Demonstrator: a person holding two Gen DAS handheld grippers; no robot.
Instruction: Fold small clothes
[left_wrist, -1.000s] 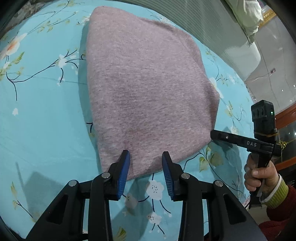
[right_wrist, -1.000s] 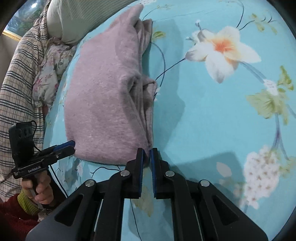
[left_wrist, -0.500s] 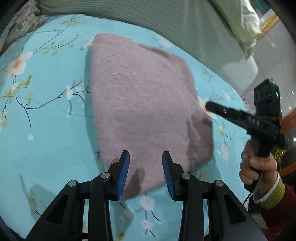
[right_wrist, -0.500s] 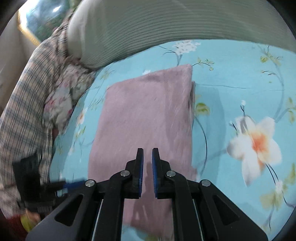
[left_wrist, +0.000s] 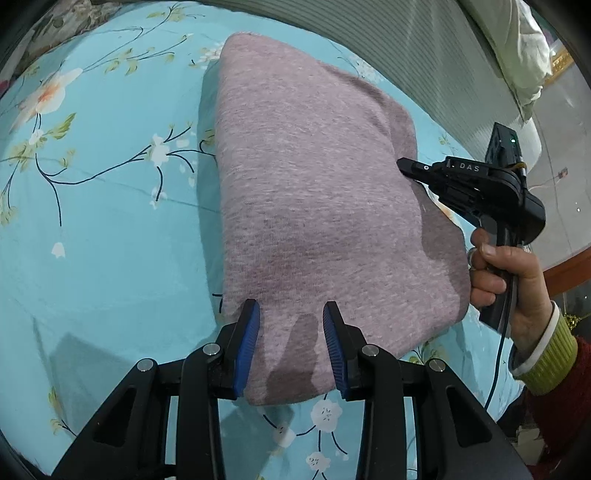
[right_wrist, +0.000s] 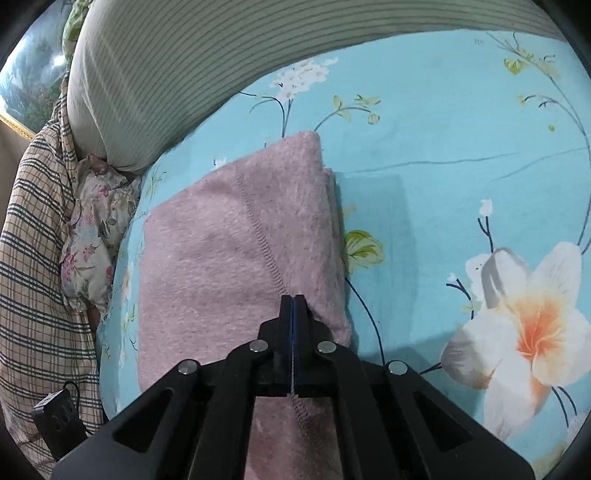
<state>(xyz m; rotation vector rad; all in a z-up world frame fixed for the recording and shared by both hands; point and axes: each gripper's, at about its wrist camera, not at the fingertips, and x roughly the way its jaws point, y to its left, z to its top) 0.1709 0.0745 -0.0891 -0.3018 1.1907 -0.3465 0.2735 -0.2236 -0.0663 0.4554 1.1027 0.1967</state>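
1. In the left wrist view, the blue floral bedsheet (left_wrist: 103, 258) fills the left of the frame.
2. The folded pink garment (left_wrist: 314, 192) lies on it at center.
3. At lower center, the left gripper (left_wrist: 291, 347) stands part open over the garment's near edge, pads not pressing.
4. At right, a hand (left_wrist: 506, 273) holds the right gripper (right_wrist: 292, 306), fully closed, tips at the garment's right edge.
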